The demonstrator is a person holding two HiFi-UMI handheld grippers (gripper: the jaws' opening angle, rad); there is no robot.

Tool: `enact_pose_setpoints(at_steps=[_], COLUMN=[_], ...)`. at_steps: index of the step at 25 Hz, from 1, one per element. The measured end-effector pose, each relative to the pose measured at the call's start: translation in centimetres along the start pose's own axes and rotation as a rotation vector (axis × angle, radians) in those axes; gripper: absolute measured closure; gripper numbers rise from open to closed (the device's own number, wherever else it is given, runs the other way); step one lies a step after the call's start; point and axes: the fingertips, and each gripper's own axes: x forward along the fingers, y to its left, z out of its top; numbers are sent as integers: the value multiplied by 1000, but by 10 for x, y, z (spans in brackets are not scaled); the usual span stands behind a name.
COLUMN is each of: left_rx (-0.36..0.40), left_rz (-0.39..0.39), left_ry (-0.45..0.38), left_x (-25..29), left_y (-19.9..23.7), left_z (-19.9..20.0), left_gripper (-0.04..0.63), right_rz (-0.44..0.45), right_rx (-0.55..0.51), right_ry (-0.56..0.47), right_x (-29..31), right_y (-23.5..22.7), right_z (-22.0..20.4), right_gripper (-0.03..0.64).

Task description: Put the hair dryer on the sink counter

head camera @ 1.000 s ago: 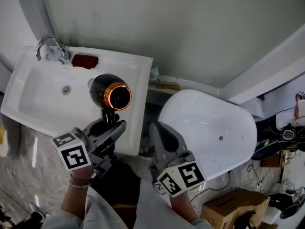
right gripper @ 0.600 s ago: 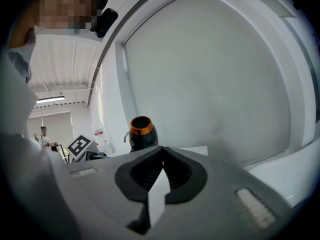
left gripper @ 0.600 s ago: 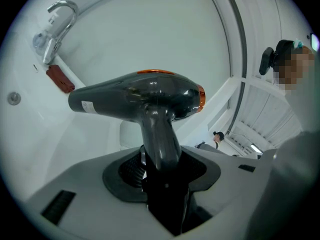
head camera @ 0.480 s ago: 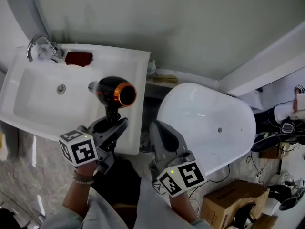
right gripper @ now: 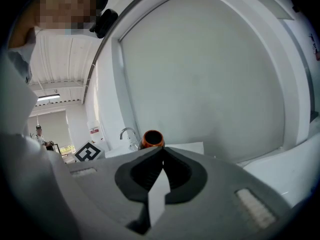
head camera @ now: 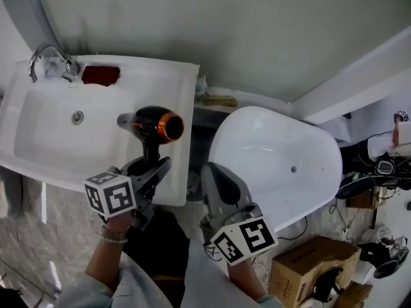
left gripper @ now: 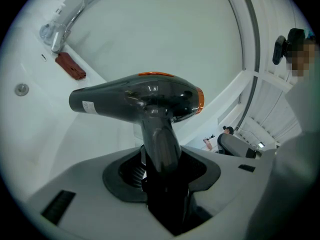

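A black hair dryer (head camera: 151,126) with an orange ring at its back end is held upright by its handle in my left gripper (head camera: 149,169), which is shut on the handle. It hangs above the right part of the white sink (head camera: 38,153), nozzle pointing left. In the left gripper view the hair dryer (left gripper: 137,100) fills the middle, its handle clamped between the jaws of the left gripper (left gripper: 162,176). My right gripper (head camera: 215,178) is shut with nothing in it, held beside the sink's right edge. In the right gripper view its jaws (right gripper: 162,154) meet tip to tip.
A chrome tap (head camera: 46,59) and a dark red soap (head camera: 100,75) sit at the sink's back rim. A white bathtub (head camera: 276,165) stands to the right, a cardboard box (head camera: 311,268) below it. A narrow shelf (head camera: 215,101) lies between sink and tub.
The hair dryer has turned so its nozzle points more to the left and the orange end shows side-on. The left gripper has shifted slightly right with it. The right gripper has stayed put.
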Motion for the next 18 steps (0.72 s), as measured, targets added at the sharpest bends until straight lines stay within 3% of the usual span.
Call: enact_pose_setpoints(at_steps=[18], left_rx=[31], left_rz=[168], left_ry=[132], left_x=[26], left_y=[53], left_z=[-39], left_gripper=[416], right_rz=[-27], right_rx=[15], right_ry=[42], right_x=[3], right_y=[-9], right_z=[-18], right_gripper=[620])
